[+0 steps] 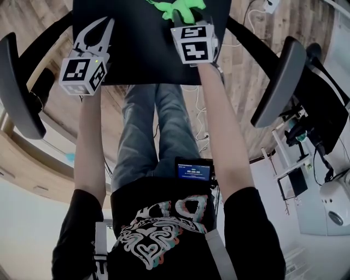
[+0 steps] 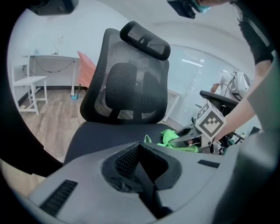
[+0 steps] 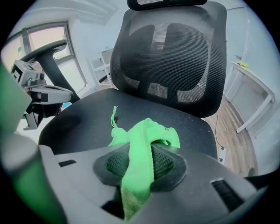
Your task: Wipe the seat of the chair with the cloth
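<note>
Two tools: we grip the green cloth (image 1: 181,6) with our right tool (image 1: 185,17) on the chair seat (image 1: 136,44), top centre. Our left tool (image 1: 101,27), upper left, sits closed, empty.

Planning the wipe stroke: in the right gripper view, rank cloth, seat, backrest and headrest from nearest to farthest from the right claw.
1. Green cloth, pinched in the right claw itself.
2. Seat, directly beneath and ahead.
3. Mesh backrest, upright behind the seat.
4. Headrest, at the top, farthest.
</note>
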The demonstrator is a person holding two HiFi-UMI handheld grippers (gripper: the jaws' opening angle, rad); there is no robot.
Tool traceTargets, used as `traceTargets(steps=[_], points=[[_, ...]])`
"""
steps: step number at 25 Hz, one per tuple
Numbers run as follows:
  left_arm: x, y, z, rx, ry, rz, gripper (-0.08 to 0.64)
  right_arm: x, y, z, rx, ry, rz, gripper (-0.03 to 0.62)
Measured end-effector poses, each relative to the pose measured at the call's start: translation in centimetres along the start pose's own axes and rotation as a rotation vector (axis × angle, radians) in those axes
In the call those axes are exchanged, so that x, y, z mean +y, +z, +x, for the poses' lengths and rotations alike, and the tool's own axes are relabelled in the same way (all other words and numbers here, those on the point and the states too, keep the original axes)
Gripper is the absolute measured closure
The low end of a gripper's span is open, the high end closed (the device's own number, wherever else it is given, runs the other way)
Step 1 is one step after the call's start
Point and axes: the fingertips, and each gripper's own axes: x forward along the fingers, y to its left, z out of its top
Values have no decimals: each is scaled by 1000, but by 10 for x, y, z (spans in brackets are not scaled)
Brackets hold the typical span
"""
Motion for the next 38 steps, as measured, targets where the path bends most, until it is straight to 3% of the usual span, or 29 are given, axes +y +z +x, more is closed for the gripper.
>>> traceTargets(steps=[4,9,14,26,38], points=[[4,0,-2,-6,14,-13,558,-3,2,2,-39,32,63,492],[4,-4,-4,2,8,-13,560,3,4,7,-29,44,67,492],[7,-3,-6,-4,16,-17,558,41,20,19,-38,104,75,492],[44,-15,-26,10,140,-67,558,182,52,29,-35,337,-122,492],[52,-17,-22,23,138,-57,558,178,54,32,-54,331,-281,492]])
